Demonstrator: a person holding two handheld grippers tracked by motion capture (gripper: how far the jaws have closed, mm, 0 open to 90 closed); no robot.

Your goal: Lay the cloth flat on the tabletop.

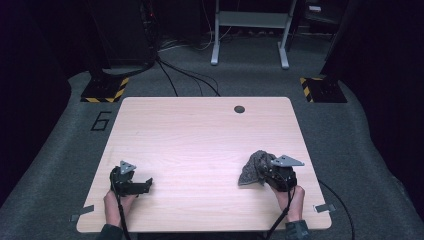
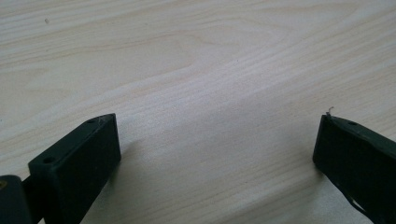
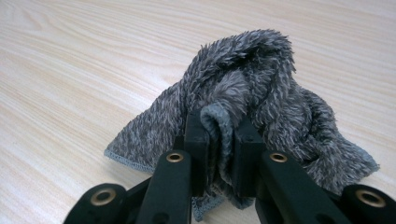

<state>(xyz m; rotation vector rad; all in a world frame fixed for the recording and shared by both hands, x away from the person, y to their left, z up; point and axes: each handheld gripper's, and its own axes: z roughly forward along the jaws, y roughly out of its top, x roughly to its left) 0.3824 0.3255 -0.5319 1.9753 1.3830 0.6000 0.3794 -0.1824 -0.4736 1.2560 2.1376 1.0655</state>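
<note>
A fluffy grey cloth [image 1: 254,167] [image 3: 252,98] lies bunched up at the right front of the wooden table [image 1: 200,135]. My right gripper [image 1: 265,175] [image 3: 219,140] is shut on a fold of the cloth, its hemmed edge pinched between the two black jaws. At the left front of the table my left gripper [image 1: 145,186] [image 2: 217,149] rests low over the wood, held by a hand. Its jaws stand wide apart with bare tabletop between them.
A small round dark hole [image 1: 239,109] sits near the table's far edge. Beyond the table are grey carpet, cables, two yellow-and-black striped bases [image 1: 106,90] and a white metal frame [image 1: 250,30].
</note>
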